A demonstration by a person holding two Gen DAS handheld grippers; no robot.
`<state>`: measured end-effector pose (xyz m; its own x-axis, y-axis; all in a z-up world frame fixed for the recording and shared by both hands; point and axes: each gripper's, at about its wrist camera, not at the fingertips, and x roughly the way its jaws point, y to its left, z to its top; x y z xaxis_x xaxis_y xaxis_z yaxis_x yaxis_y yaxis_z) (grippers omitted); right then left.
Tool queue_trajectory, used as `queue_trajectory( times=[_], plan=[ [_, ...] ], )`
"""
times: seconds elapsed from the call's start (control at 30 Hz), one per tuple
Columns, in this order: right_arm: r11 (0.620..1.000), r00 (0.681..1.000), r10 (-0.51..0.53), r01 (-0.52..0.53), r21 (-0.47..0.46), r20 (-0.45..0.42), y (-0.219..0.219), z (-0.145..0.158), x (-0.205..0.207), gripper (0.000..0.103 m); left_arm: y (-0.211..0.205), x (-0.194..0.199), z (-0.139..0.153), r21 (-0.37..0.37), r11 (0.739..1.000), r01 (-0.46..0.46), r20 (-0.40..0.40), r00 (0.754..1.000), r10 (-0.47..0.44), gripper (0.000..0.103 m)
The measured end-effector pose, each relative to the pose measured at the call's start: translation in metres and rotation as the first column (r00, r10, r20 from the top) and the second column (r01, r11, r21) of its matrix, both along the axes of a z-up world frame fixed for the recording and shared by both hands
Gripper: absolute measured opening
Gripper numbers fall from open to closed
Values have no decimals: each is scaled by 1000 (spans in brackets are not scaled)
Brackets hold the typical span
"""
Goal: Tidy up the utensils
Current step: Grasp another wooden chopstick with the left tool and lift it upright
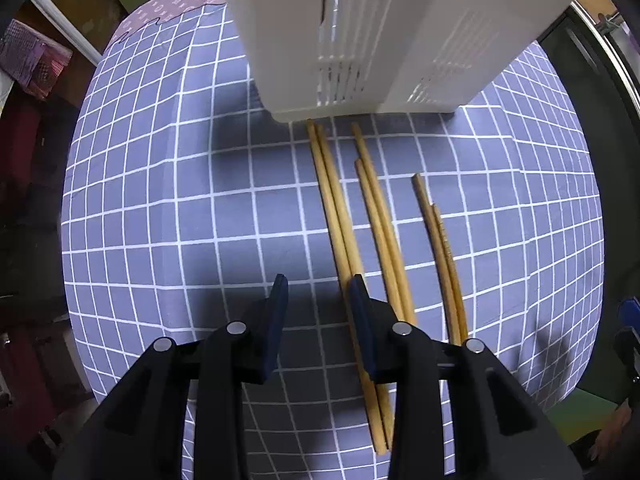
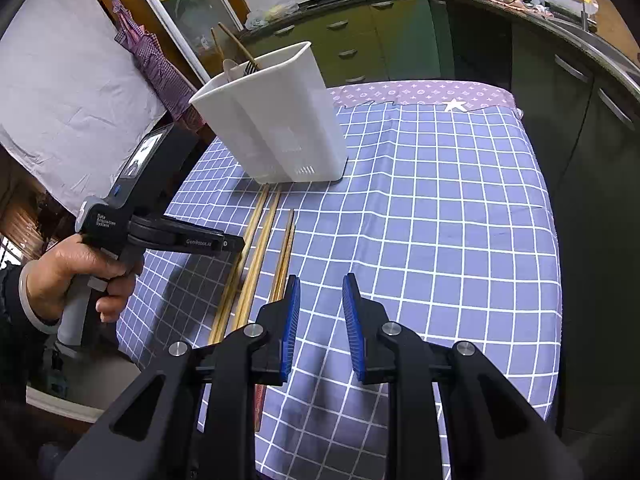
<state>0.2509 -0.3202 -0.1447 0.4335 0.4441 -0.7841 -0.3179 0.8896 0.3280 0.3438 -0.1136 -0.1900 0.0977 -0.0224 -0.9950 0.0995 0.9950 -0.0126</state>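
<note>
Left gripper (image 1: 318,286) and right gripper (image 2: 321,280), jaws parted, holding nothing, above a checked tablecloth (image 1: 200,208); wooden chopsticks (image 1: 340,216) lie before a white utensil holder (image 2: 276,120)

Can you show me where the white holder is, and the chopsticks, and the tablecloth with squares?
white holder (image 2: 280,128): right wrist view, on its front wall.
chopsticks (image 1: 340,220): left wrist view, middle of the leftmost pair.
tablecloth (image 2: 440,220): right wrist view, on a bare checked patch.

Three pairs of chopsticks (image 1: 340,216) lie side by side on the table (image 1: 160,200), tips toward the utensil holder (image 1: 360,32) standing behind them.
</note>
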Motion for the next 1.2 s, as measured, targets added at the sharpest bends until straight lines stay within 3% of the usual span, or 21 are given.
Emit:
queue_trajectory(
  times=[0.27, 0.43, 0.5, 0.57, 0.77, 1.0, 1.2],
  plan=[
    [1000, 1000, 21, -20, 7, -12, 9, -2, 2, 23, 7, 2, -2, -12, 1000, -14, 0, 1000, 14, 31],
    [1000, 1000, 27, -27, 4, -9, 10, -1, -1, 29, 0, 2, -9, -2, 1000, 1, -6, 1000, -1, 30],
    [1000, 1000, 22, -22, 4, -7, 8, -1, -1, 29, 1, 4, -10, 4, 1000, -1, -5, 1000, 1, 19],
    [1000, 1000, 20, -20, 4, -9, 6, -1, -1, 29, 5, 8, -10, -2, 1000, -16, -12, 1000, 16, 15],
    [1000, 1000, 23, -23, 2, -20, 7, -6, 1, 29, 5, 13, -12, 7, 1000, -17, 0, 1000, 17, 15],
    [999, 999, 26, -27, -33, -43, 8, -10, 2, 29, 1, 10, -5, -2, 1000, 14, 4, 1000, -14, 7],
    [995, 991, 64, -72, -67, -114, 25, -23, 13, 29, 21, -8, 16, -9, 998, 58, 113, 992, -56, 6]
  ],
)
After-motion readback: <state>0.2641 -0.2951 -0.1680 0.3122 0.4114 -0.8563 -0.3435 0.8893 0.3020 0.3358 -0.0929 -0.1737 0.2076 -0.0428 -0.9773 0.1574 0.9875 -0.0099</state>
